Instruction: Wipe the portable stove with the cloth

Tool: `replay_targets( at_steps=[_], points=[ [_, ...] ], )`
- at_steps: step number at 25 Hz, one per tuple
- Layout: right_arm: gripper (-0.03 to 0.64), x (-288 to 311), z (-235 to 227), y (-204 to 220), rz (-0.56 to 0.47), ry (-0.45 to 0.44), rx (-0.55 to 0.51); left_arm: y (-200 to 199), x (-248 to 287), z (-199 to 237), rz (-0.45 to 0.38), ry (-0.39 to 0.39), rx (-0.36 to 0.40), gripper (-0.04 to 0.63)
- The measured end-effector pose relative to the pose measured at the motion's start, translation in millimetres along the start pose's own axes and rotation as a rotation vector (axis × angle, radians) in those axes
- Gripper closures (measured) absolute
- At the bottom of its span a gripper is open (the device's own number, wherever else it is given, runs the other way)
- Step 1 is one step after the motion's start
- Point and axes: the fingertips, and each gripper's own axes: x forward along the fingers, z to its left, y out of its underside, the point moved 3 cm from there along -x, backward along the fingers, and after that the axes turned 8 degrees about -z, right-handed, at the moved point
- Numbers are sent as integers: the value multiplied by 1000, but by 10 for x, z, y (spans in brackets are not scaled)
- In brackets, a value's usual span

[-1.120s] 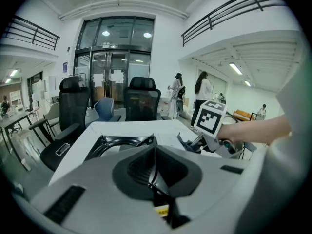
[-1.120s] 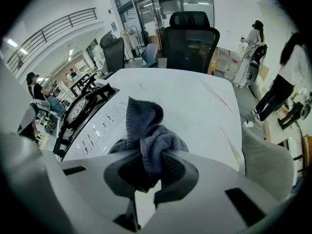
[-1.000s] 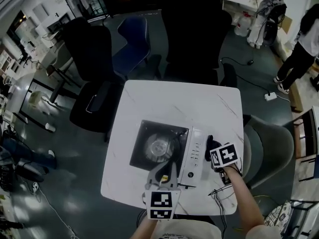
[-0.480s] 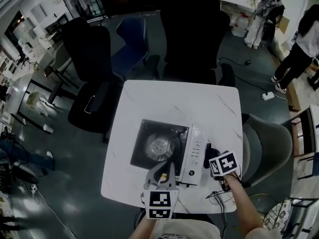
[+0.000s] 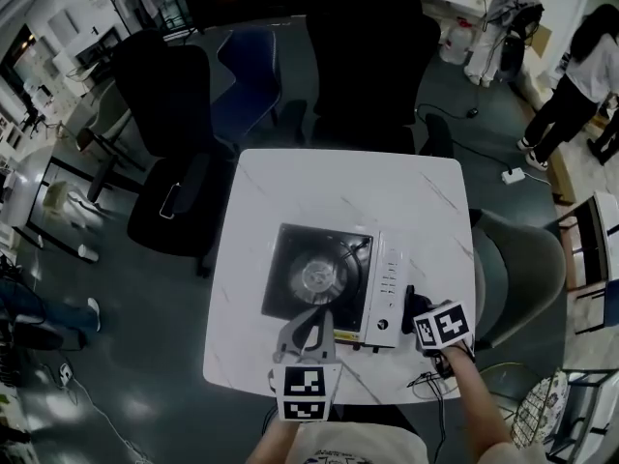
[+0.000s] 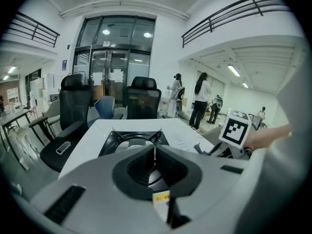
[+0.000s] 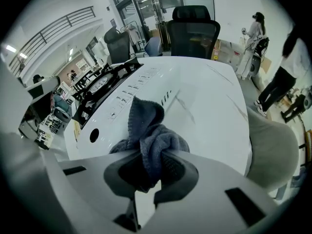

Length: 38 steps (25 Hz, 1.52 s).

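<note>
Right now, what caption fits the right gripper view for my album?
Right gripper pinching a crumpled gray cloth beside the portable stove, with its white control panel, on the marble table.

The cloth (image 7: 148, 138) is grey, soft and nubbly, like looped terry, and fully matt. The portable stove (image 5: 334, 283) has a glossy white control panel on its right side and a matt black top plate. The burner (image 5: 314, 278) at its middle is shiny bare metal. The table (image 5: 338, 187) is smooth and white with faint grey veins, marble-like and lightly glossy. The left gripper (image 6: 155, 152) and the right gripper (image 7: 155, 155) have matt grey plastic shells with black, ribbed, rubbery linings inside. The far office chair (image 5: 368, 56) is dull black.
</note>
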Motion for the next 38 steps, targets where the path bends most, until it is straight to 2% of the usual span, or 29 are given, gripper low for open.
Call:
replay_targets(
  at_steps=[12, 21, 28, 34, 38],
  points=[
    [569, -138, 184, 325, 42, 80, 86, -10, -135, 283, -7, 113, 31, 574],
    [569, -206, 358, 534, 63, 124, 140, -6, -205, 584, -8, 139, 40, 574],
    [569, -243, 753, 770, 68, 87, 229, 4, -284, 859, -12, 145, 42, 574],
    [568, -250, 1024, 750, 51, 130, 262, -7, -313, 1113, -15, 156, 39, 574],
    [569, -227, 1222, 726, 36, 123, 299, -2, -319, 1250, -16, 170, 39, 574]
  ],
)
